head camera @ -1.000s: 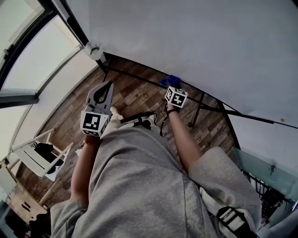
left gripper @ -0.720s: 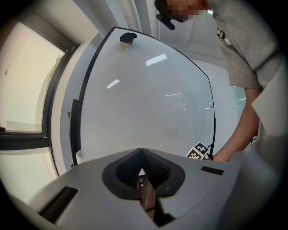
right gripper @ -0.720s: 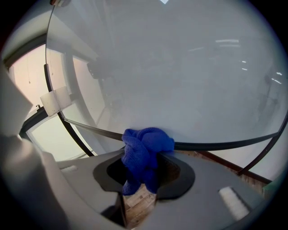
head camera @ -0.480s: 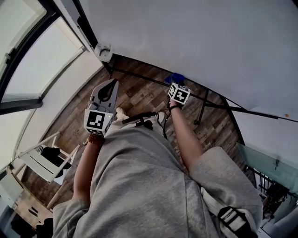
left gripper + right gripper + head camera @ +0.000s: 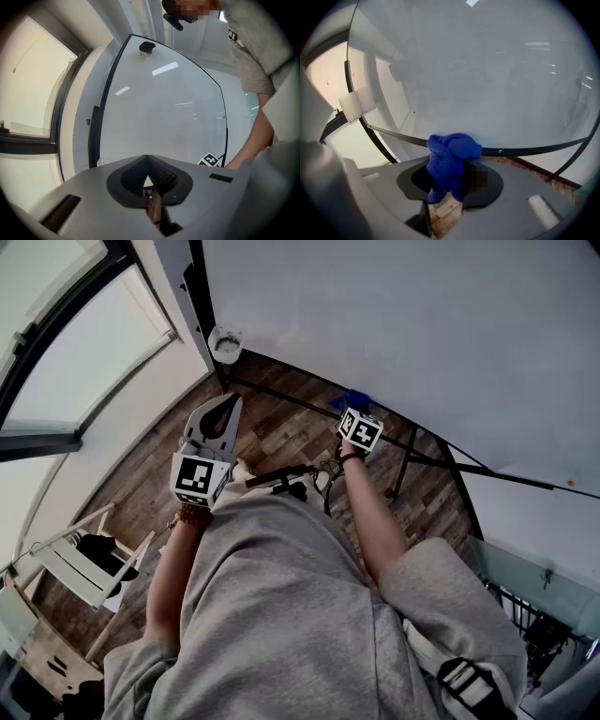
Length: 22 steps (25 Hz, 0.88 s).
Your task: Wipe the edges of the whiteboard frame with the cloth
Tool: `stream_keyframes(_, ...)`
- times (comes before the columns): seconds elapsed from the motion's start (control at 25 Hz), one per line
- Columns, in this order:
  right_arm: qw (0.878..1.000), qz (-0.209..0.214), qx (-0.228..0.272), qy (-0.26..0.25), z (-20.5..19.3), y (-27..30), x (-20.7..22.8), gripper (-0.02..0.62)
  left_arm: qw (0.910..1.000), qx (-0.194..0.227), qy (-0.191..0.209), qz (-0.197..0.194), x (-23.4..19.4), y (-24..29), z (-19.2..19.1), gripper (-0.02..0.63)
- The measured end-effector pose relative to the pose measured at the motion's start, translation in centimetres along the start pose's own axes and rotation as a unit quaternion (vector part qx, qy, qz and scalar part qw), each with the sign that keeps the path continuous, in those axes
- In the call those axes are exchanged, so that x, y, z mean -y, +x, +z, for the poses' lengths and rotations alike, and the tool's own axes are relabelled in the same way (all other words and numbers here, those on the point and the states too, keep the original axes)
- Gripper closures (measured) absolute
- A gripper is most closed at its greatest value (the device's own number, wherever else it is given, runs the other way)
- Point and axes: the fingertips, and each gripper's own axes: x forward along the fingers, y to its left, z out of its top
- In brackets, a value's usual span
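The blue cloth [image 5: 450, 159] is bunched in the right claw [image 5: 450, 180], which is clenched on it, and the wad sits against the black bottom edge of the whiteboard frame [image 5: 534, 151]. That strip is thin. I'd guess a slight tilt would send the wad onto the white board [image 5: 487, 70] or let hard plastic scrape the frame. Dragging could also tug the cloth loose. The left claw [image 5: 149, 180] is closed on nothing, off near the board's lower corner.

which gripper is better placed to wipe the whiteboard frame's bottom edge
Right. The right gripper holds the bunched blue cloth right at the black bottom edge of the whiteboard frame. The left gripper is shut, empty and off the frame.
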Motion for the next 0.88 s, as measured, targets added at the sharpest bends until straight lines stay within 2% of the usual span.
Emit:
stream_keyframes(0.32, 1.0, -0.002, -0.003, 0.004, 0.2, 0.0, -0.9, 0.443, 0.9998, 0.015, 0.002, -0.008, -0.4, 0.4, 0.6, 0.598)
stream_keyframes(0.88, 1.0, 0.024, -0.007, 0.001, 0.5, 0.7, -4.5, 0.443, 0.9996, 0.025, -0.001, -0.009, -0.8, 0.5, 1.1, 0.597)
